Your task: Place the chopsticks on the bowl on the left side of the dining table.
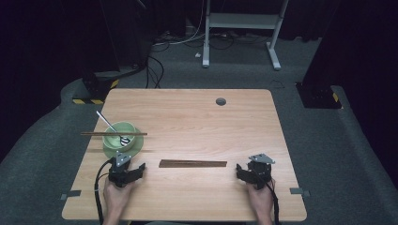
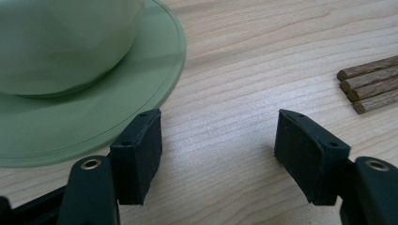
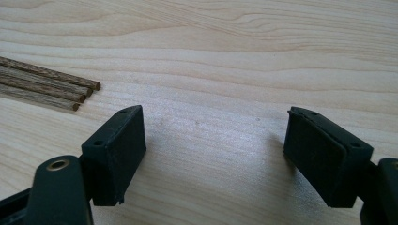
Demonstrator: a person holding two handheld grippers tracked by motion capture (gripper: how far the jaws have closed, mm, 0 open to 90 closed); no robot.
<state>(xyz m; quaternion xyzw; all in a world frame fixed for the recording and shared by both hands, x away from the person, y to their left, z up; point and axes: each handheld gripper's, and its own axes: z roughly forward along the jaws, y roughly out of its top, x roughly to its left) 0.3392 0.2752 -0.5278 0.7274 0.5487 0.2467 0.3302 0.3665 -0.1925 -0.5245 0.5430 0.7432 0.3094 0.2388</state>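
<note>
On the left of the pale wooden table [image 1: 187, 117] sits the round light-green ceramic bowl [image 1: 118, 136] on its matching green saucer [image 2: 141, 89], a metal spoon [image 1: 111, 127] leaning inside it and one pair of dark wooden chopsticks [image 1: 113, 134] laid across the rim. Just in front of it I hold my left gripper [image 1: 140, 168] low over the wood, jaws wide and empty, the saucer's edge beside one pad. Between my hands lies the bundle of dark brown wooden chopsticks [image 1: 192, 163], flat and parallel to the table's near edge, its ends near each gripper but touching neither. My right gripper [image 1: 240, 170] rests at the right end, jaws likewise wide with nothing between them. I judge the pick-up is next: I should bring the pads square across the sticks, low enough to catch all together, and close evenly so none rolls away
</note>
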